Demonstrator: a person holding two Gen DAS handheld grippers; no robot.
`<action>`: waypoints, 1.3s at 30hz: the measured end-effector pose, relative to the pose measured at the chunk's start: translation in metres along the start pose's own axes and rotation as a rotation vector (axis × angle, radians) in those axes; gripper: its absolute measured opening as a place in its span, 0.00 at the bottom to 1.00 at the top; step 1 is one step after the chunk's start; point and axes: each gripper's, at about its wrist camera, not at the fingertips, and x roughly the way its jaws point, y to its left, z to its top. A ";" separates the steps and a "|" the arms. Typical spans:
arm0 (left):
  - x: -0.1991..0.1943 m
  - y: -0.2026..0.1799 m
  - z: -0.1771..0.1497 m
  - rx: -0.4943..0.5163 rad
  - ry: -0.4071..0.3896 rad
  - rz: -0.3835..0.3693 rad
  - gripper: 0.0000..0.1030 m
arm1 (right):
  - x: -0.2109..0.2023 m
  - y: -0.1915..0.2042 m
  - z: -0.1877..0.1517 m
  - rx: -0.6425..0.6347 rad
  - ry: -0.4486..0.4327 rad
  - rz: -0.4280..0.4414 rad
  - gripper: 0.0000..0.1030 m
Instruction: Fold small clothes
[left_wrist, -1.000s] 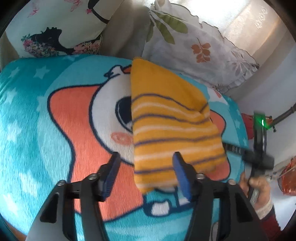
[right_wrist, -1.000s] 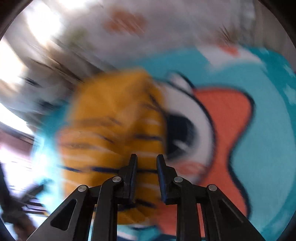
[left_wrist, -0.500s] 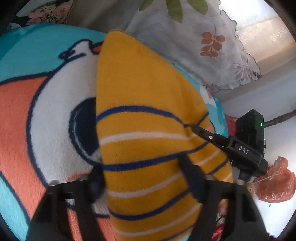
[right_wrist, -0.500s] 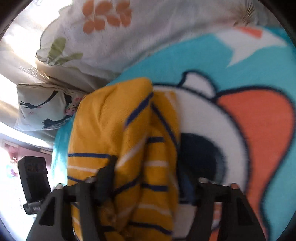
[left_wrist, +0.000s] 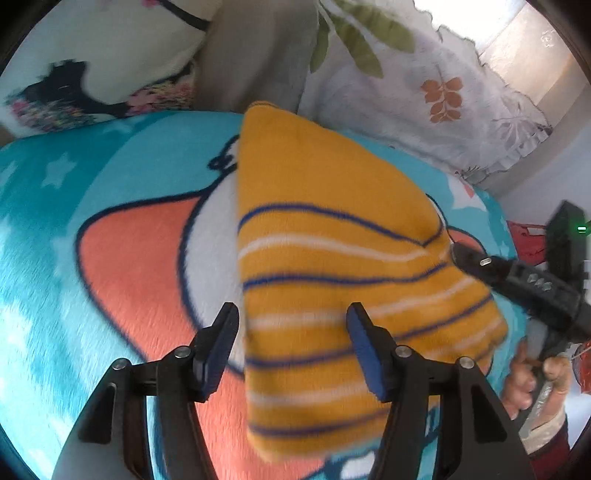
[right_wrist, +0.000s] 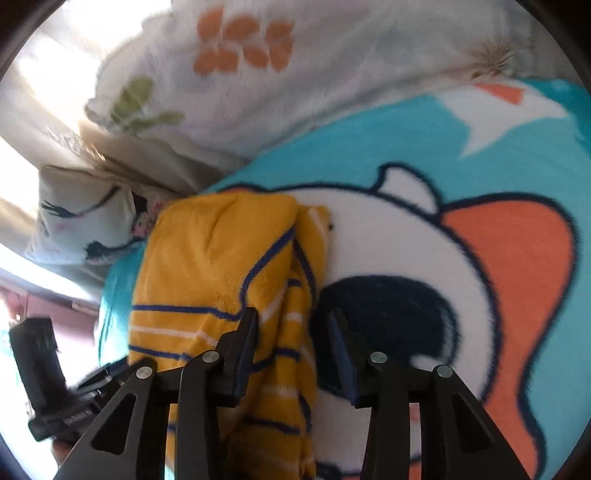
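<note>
A yellow knit garment (left_wrist: 332, 258) with blue and white stripes lies folded into a narrow stack on the cartoon blanket (left_wrist: 129, 266). My left gripper (left_wrist: 290, 321) hovers open over its near end, with cloth showing between the fingers but neither pad pressing. In the right wrist view the garment (right_wrist: 207, 266) runs away from me. My right gripper (right_wrist: 291, 325) straddles its loose folded edge, and its jaws are closing without pressing. The right gripper's body (left_wrist: 524, 280) meets the garment's right side, held by a hand (left_wrist: 532, 376). The left gripper's body (right_wrist: 40, 365) shows at lower left.
A white pillow with orange leaves (left_wrist: 443, 96) and a cushion with a dark cartoon figure (left_wrist: 74, 85) lie past the garment's far end. The blanket's edge drops off at the right, beside a red object (left_wrist: 528, 236).
The left gripper has drawn back from the garment, which it closely straddled half a second ago. The right gripper's jaws, nearly shut a second ago, now stand apart around the folded edge.
</note>
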 end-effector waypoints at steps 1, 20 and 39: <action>-0.010 0.000 -0.008 -0.005 -0.026 0.016 0.59 | -0.018 0.011 -0.003 -0.035 -0.044 -0.011 0.42; -0.169 0.011 -0.097 -0.023 -0.484 0.352 0.94 | -0.011 -0.005 -0.085 -0.033 0.059 -0.030 0.70; -0.206 0.055 -0.135 -0.012 -0.458 0.392 0.98 | -0.014 0.118 -0.110 -0.247 -0.055 -0.237 0.67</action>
